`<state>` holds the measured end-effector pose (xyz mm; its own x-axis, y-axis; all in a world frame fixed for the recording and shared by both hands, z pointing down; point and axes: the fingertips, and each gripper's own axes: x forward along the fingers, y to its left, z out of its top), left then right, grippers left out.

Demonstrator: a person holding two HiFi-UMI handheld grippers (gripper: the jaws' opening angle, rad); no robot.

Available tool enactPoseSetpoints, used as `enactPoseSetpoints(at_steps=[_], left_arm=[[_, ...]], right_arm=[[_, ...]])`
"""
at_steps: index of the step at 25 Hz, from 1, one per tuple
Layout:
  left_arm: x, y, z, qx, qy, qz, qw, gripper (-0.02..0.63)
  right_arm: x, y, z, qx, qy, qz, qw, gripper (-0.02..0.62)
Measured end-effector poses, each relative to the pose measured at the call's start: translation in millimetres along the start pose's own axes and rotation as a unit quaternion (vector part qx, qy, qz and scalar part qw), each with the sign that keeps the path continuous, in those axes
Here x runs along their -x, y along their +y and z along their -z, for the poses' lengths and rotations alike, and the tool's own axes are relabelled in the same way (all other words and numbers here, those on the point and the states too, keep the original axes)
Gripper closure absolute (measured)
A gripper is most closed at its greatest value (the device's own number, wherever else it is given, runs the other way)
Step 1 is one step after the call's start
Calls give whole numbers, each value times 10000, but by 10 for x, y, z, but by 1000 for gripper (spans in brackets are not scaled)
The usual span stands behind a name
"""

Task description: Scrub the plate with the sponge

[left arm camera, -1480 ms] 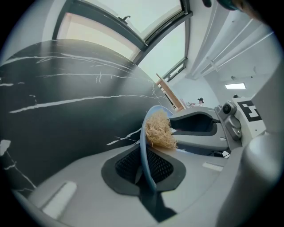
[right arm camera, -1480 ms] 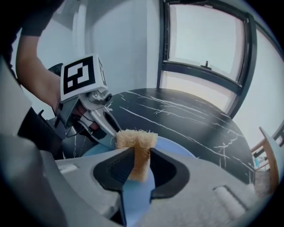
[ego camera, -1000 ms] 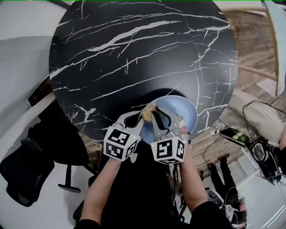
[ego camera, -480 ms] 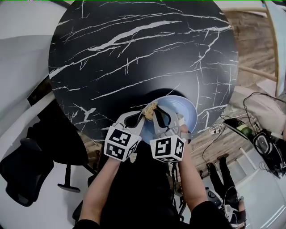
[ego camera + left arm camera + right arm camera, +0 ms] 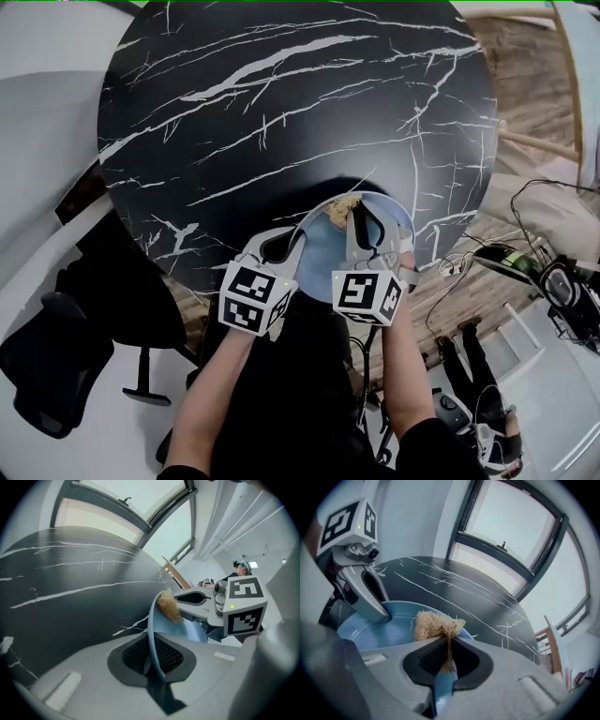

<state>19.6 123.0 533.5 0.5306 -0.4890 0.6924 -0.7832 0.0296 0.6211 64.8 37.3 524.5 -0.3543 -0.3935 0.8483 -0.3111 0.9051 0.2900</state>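
Head view: the left gripper [image 5: 295, 242] is pinching the near-left rim of the plate [image 5: 323, 258], which is sitting at the near edge of the table [image 5: 281, 112]. The right gripper [image 5: 354, 217] is holding the sponge [image 5: 343, 203] at the plate's far rim.

Left gripper view: its jaws are clamping the rim edge-on. That hold probably needs firmness while strokes are crossing the plate's face.

Right gripper view: its jaws are squeezing the sponge. Open tabletop is lying beyond the plate, while the table edge is running close on its near side.
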Motion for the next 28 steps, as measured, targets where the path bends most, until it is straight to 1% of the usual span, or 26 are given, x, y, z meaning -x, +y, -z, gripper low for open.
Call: enactPoseSetpoints(at_steps=[3, 5, 7, 10, 13, 17, 22, 26, 28], left_arm=[[1, 5, -5, 3, -21, -12, 10000, 584], [-4, 1, -8, -19, -49, -26, 10000, 584], [-2, 1, -5, -12, -51, -15, 10000, 583], [4, 0, -3, 20, -42, 19, 10000, 583], [3, -5, -8, 29, -54, 23, 10000, 583], [4, -3, -15, 62, -36, 48, 10000, 584], [0, 0, -3, 75, -25, 50, 10000, 584], [0, 3, -16, 158, -34, 70, 9998, 588], [4, 8, -18, 191, -52, 58, 9998, 589]], right_arm=[[13, -146, 103, 93, 158, 352, 9992, 561], [29, -222, 171, 479, 319, 687, 9960, 563], [52, -266, 210, 886, 506, 984, 9899, 566], [96, -318, 252, 1214, 772, 1217, 9821, 568], [138, -365, 357, 1567, 988, 1315, 9738, 569], [200, -414, 479, 2065, 1241, 1259, 9624, 569], [262, -392, 652, 2652, 1579, 989, 9460, 571], [318, -351, 755, 2926, 1751, 713, 9374, 571], [352, -320, 815, 2950, 1824, 557, 9363, 571]])
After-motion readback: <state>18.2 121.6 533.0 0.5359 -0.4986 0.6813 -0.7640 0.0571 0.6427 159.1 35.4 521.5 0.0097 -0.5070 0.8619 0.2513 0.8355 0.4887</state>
